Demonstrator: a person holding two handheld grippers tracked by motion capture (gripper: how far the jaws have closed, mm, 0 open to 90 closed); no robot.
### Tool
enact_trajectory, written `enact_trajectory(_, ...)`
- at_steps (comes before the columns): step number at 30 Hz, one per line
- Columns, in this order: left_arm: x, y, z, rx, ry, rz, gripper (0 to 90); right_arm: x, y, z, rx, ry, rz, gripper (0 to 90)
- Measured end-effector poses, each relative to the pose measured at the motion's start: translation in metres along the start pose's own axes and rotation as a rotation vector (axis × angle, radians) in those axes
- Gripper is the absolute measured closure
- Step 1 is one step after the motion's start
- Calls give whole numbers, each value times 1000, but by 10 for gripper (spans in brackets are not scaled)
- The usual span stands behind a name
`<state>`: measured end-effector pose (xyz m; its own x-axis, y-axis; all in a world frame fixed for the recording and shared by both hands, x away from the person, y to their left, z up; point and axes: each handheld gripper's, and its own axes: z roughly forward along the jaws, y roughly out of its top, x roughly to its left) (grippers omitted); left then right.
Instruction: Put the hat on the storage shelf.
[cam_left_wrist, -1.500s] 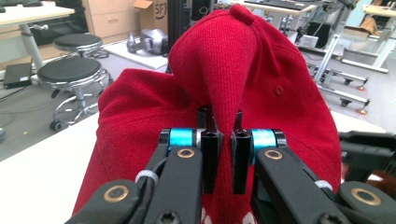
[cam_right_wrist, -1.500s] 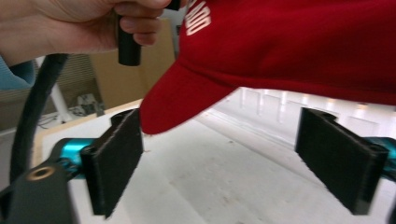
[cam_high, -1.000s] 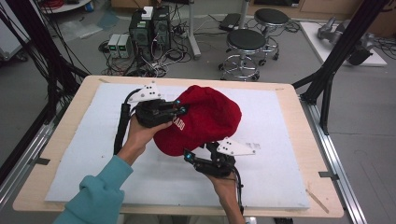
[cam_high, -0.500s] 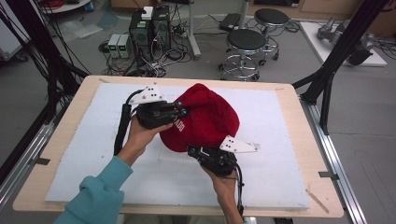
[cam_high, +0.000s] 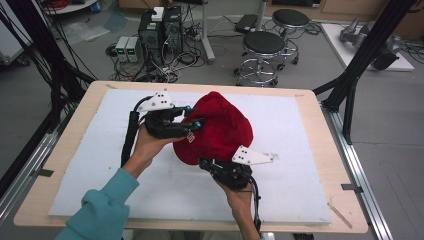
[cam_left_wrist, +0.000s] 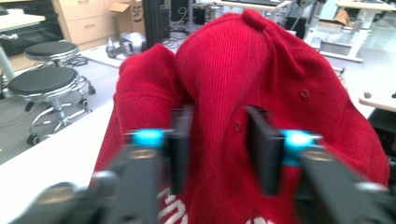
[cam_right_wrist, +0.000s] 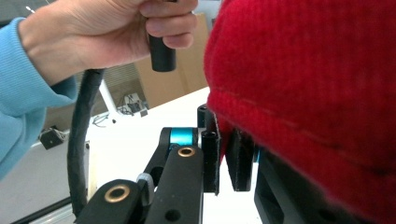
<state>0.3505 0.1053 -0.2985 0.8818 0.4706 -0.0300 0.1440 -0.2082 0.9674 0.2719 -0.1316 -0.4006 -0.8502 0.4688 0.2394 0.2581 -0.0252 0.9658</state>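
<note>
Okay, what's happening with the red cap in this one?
A person works a red knitted baseball cap over a white foam-covered table, one claw in each hand. The right claw is pinched shut on the cap's lower edge, holding it up. The left claw has just been opening; its jaws now straddle a fold of the crown without visibly pressing on it.

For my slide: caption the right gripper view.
Right gripper clamps the red corduroy cap's lower edge above the white table.
</note>
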Motion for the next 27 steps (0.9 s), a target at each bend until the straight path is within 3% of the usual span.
enact_trajectory(3,1,-1,1,14,20,1,179,0,-1,0,4,-11,-6,856)
enact_trajectory(4,4,-2,0,21,31,-20,119,0,-1,0,9,-14,-9,856)
enact_trajectory(9,10,-5,-10,9,41,-15,120,0,0,-1,19,-32,-32,856)
enact_trajectory(16,27,-29,-40,36,109,2,120,-7,9,-5,9,-95,-41,855)
enact_trajectory(18,29,-38,-51,51,142,24,120,-11,15,-6,15,-117,-55,855)
enact_trajectory(20,30,-41,-54,52,144,28,121,-13,20,-6,14,-138,-60,855)
enact_trajectory(24,38,-66,-80,61,191,56,121,-21,33,-7,17,-175,-71,855)
enact_trajectory(27,45,-86,-97,49,219,35,121,-28,42,-9,25,-206,-73,855)
